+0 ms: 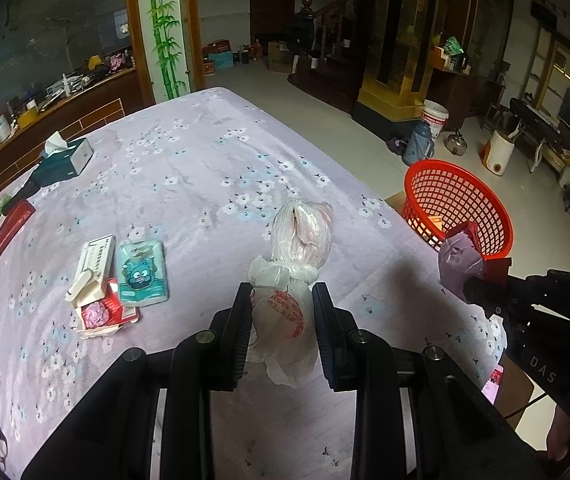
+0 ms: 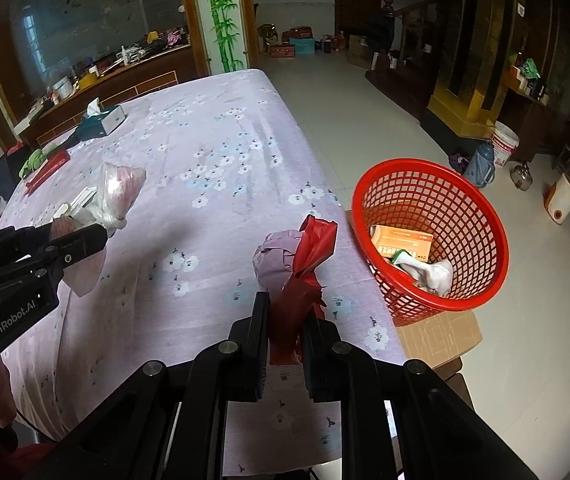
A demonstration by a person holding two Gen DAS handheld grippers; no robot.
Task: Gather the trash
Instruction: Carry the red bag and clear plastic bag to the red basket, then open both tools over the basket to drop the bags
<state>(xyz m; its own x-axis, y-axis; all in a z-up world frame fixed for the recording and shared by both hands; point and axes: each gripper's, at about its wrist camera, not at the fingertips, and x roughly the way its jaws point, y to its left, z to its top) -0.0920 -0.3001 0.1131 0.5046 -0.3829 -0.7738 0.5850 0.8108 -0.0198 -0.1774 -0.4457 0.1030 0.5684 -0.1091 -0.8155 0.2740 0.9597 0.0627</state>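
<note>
Jaws first: left gripper (image 1: 281,300) clamped on a knotted clear plastic bag (image 1: 299,264), held upright with the puffy end sticking out past the tips; right gripper (image 2: 287,312) pinched narrow on a red wrapper (image 2: 309,268) with a crumpled lilac wad (image 2: 275,258) bunched against it. Both loads up off the table (image 1: 205,152), nothing set down. Red basket (image 2: 433,236) sitting just off the table edge at about 2 o'clock in the right wrist view, perched on a cardboard box (image 2: 441,332), already holding an orange carton (image 2: 403,242) and some white scrap (image 2: 431,274). Probably next: swing the right load over and let go, then the left. Risky bits, going by looks: lilac wad maybe only wedged beside the wrapper, not actually gripped, so could slip out before clearing the rim. Clear bag looks floppy and slick, grabbed low near the knot, so could sag or slide. Basket seems light and tilted on that box, easy to knock over with a bump. More trash waiting at 9 o'clock in the left view: open white box (image 1: 89,276), teal packet (image 1: 143,272).
</note>
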